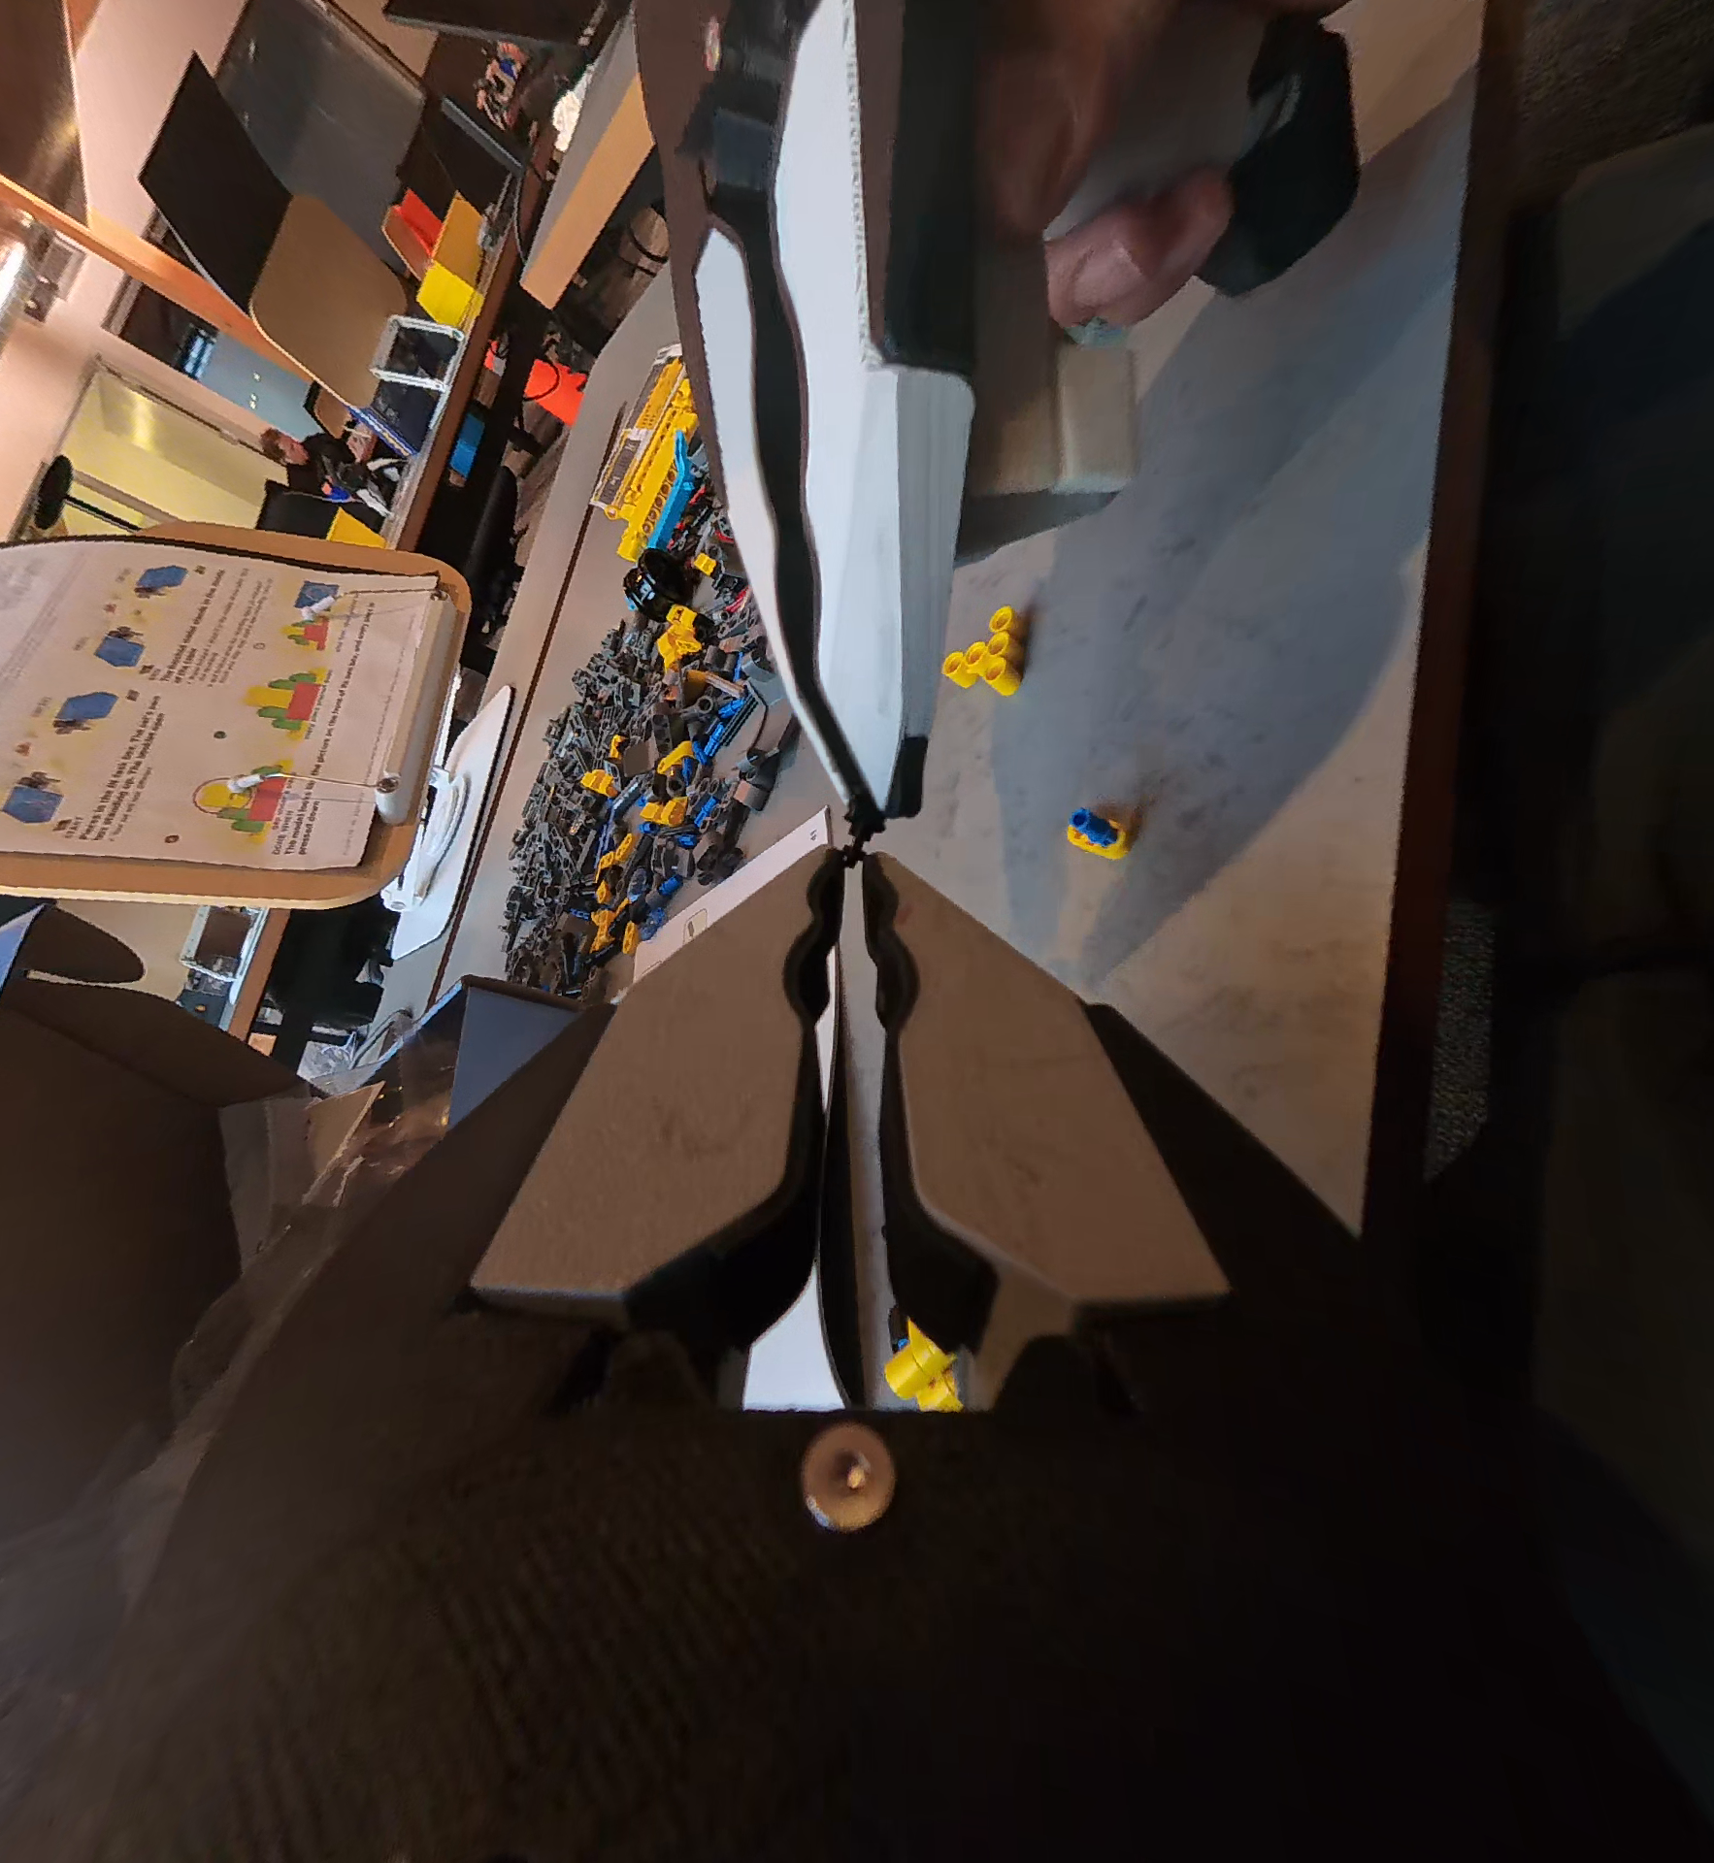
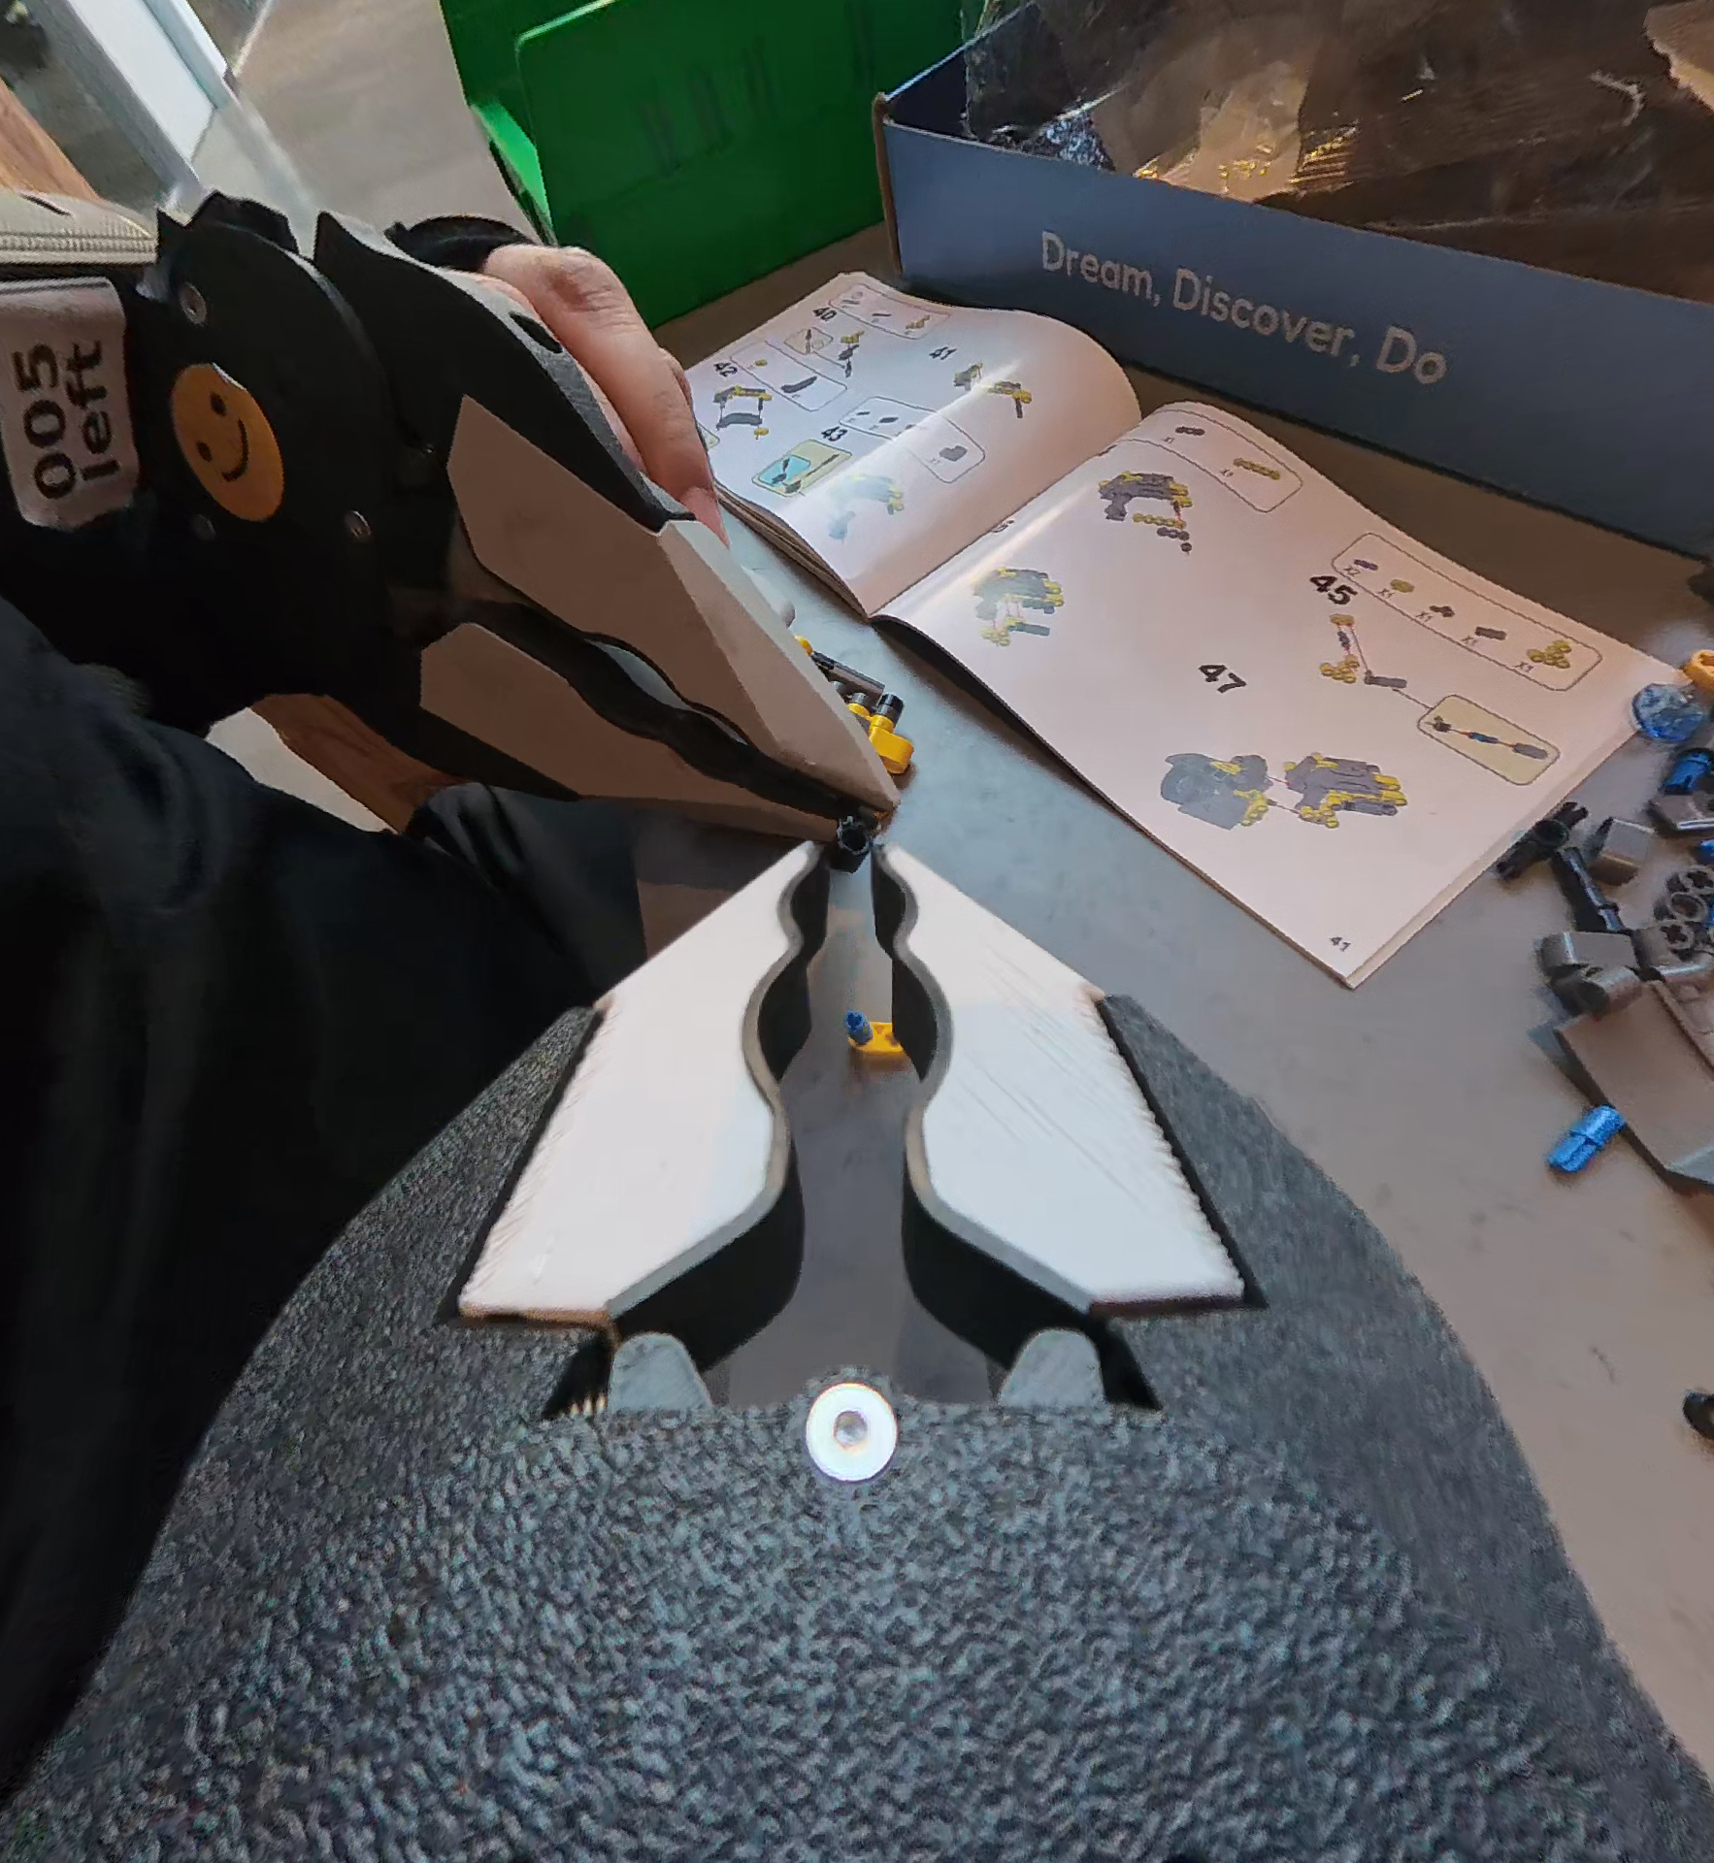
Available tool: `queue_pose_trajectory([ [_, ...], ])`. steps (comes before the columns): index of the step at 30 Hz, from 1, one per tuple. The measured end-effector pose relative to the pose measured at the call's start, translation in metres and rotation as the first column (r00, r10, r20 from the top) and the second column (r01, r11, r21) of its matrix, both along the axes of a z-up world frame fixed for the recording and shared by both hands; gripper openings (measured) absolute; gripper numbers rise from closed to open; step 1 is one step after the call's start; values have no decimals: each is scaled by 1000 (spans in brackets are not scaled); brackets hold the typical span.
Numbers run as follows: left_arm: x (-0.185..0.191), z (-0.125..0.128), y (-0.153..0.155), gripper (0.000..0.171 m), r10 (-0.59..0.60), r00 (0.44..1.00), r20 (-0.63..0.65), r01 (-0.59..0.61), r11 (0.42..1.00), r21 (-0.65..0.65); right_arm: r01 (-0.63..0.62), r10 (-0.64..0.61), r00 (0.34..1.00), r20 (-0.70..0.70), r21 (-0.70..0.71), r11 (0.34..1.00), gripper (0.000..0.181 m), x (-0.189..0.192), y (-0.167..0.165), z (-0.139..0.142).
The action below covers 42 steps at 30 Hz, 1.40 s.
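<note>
The grey surface [image 2: 1085, 1008] fills the middle of the right wrist view, with a blue cardboard box [image 2: 1337, 333] at the upper right and an open instruction booklet [image 2: 1085, 625] below it. A heap of grey, blue and yellow building pieces [image 1: 631, 786] sits left of centre in the left wrist view. At frame centre the left tool [image 2: 858, 806] and right tool [image 2: 848, 857] meet tip to tip, both narrowed onto a tiny black connector pin [image 2: 851, 839]. It looks light, rigid and slippery, best pinched at its ends.
</note>
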<state>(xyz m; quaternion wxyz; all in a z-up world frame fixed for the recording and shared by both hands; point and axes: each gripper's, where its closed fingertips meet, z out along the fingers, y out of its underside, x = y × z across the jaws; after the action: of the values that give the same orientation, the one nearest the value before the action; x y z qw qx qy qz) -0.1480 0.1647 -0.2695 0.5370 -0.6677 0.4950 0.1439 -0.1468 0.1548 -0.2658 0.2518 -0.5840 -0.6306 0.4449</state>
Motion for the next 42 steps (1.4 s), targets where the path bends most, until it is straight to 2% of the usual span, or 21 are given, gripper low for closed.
queue_pose_trajectory([
  [4, -2, -3, 0, 1, -6, 1000, -27, 6, 1000, 3, -13, 13, 1000, 17, 19, 1000, 6, -2, 0, -4],
  [7, -4, -11, 3, 1, 20, 1000, -2, -20, 998, -59, -4, 0, 998, 57, 78, 997, 6, -2, 6, -14],
  [10, -12, -18, 9, 12, 96, 994, 53, -87, 986, -145, 41, -69, 985, 156, 177, 983, 6, 0, 23, -35],
  [14, -22, -19, 12, 13, 143, 986, 89, -125, 974, -188, 79, -161, 949, 269, 293, 953, 6, 7, 45, -59],
  [23, -22, -20, 11, 12, 140, 986, 87, -121, 973, -198, 78, -148, 942, 301, 232, 970, 13, 9, 37, -58],
  [31, -24, -19, 10, 12, 143, 985, 94, -121, 972, -203, 72, -115, 954, 275, 163, 984, 13, 11, 29, -48],
  [34, -25, -17, 10, 12, 146, 985, 95, -125, 972, -201, 101, -153, 950, 271, 196, 975, 13, 17, 42, -42],
  [39, -22, -13, 9, 13, 144, 980, 138, -111, 968, -224, 173, -285, 909, 304, 346, 922, 12, 38, 88, -36],
  [42, -18, -13, 7, 16, 144, 970, 195, -89, 959, -268, 157, -286, 891, 352, 352, 923, 14, 41, 98, -42],
])
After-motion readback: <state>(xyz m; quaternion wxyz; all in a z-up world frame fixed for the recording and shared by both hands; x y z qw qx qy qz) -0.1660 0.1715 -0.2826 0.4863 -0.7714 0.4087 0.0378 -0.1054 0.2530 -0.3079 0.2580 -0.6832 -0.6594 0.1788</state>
